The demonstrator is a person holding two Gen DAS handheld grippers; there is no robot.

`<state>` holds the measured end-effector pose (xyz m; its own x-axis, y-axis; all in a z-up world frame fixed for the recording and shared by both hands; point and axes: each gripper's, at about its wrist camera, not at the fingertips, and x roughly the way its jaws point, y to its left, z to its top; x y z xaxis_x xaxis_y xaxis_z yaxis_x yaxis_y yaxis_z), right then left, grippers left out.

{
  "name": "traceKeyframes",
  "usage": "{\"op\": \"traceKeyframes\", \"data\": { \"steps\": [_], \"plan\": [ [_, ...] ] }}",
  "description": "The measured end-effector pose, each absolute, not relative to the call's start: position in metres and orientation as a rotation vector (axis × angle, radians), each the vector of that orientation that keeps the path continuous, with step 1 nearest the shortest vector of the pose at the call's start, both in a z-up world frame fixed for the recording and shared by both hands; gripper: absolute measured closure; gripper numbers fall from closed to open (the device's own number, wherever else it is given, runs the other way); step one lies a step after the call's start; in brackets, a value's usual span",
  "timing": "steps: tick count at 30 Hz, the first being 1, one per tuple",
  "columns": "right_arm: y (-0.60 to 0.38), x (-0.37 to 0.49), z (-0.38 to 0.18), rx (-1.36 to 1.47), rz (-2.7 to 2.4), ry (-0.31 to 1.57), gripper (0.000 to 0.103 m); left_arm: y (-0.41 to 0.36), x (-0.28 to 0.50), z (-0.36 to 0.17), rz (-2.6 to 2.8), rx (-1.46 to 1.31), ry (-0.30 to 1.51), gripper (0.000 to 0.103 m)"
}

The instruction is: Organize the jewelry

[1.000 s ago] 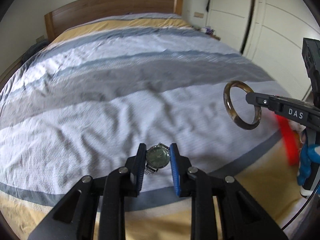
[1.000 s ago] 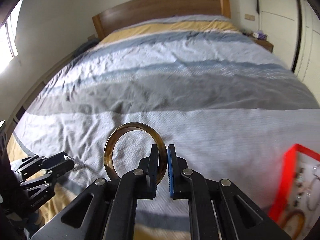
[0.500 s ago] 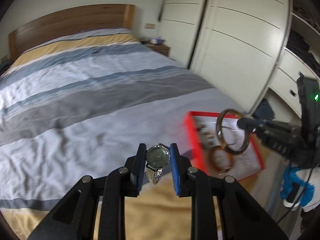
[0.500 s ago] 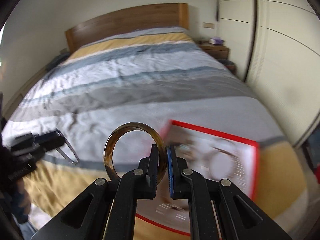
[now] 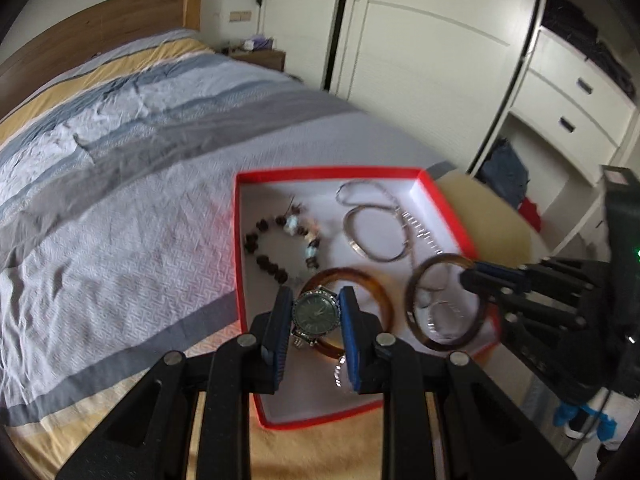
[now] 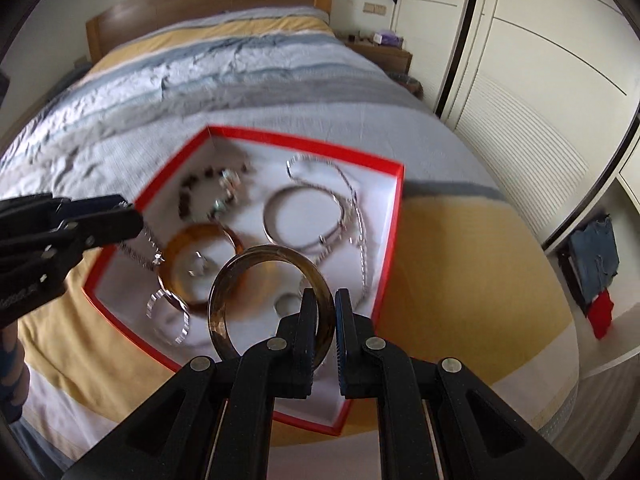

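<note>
My left gripper [image 5: 316,316] is shut on a green-dialled wristwatch [image 5: 315,312] and holds it over the near left part of the red box [image 5: 237,240]. The watch's metal band [image 6: 146,246] hangs below the left gripper [image 6: 132,216] in the right wrist view. My right gripper [image 6: 325,320] is shut on the rim of a brown translucent bangle [image 6: 272,251]. It holds the bangle upright over the near side of the box [image 6: 400,200]. From the left wrist view that bangle [image 5: 412,312] and the right gripper [image 5: 470,278] hang above the box's right corner.
The box lies on the striped bedcover [image 5: 120,184] near the bed's foot. In it are an amber bangle [image 5: 372,284], a bead bracelet [image 5: 264,260], a silver bangle [image 5: 360,248], a chain [image 5: 418,232] and small silver hoops [image 6: 168,316]. White wardrobe doors [image 5: 420,60] and drawers stand to the right.
Both grippers have swept to the right, from over the bare bedcover to above the red box. Each still grips the same piece, the watch and the bangle.
</note>
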<state>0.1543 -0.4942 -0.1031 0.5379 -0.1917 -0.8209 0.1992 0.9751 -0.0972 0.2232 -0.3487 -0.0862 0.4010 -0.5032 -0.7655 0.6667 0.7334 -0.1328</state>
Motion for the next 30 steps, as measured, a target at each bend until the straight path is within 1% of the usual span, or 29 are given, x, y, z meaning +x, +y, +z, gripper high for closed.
{"op": "traceKeyframes", "data": {
  "steps": [5,10,12,14,16,17,21,24,28,30],
  "plan": [
    [-0.492,0.158,-0.115,-0.012,-0.238,0.996,0.094,-0.352,0.23,-0.105,-0.718,0.231,0.919,0.081],
    [-0.494,0.16,-0.116,-0.011,-0.258,0.999,0.092,-0.351,0.227,-0.11,-0.725,0.233,0.933,0.08],
    [-0.494,0.157,-0.114,-0.012,-0.264,0.997,0.084,-0.351,0.223,-0.107,-0.732,0.234,0.925,0.08],
    [-0.494,0.153,-0.11,-0.002,-0.263,0.99,0.081,-0.349,0.218,-0.102,-0.728,0.239,0.914,0.08],
    [-0.489,0.149,-0.103,-0.004,-0.27,0.981,0.075,-0.348,0.213,-0.095,-0.721,0.241,0.905,0.079],
    [-0.488,0.146,-0.099,-0.003,-0.272,0.975,0.07,-0.346,0.209,-0.091,-0.715,0.242,0.896,0.077],
    [-0.473,0.131,-0.077,0.008,-0.273,0.941,0.066,-0.33,0.191,-0.07,-0.682,0.226,0.863,0.066],
    [-0.455,0.116,-0.058,0.019,-0.258,0.916,0.062,-0.315,0.176,-0.053,-0.655,0.219,0.841,0.065],
    [-0.431,0.097,-0.037,0.018,-0.231,0.895,0.059,-0.29,0.153,-0.032,-0.618,0.207,0.819,0.064],
    [-0.417,0.085,-0.027,0.011,-0.222,0.883,0.055,-0.279,0.142,-0.023,-0.596,0.207,0.803,0.064]
  ]
}}
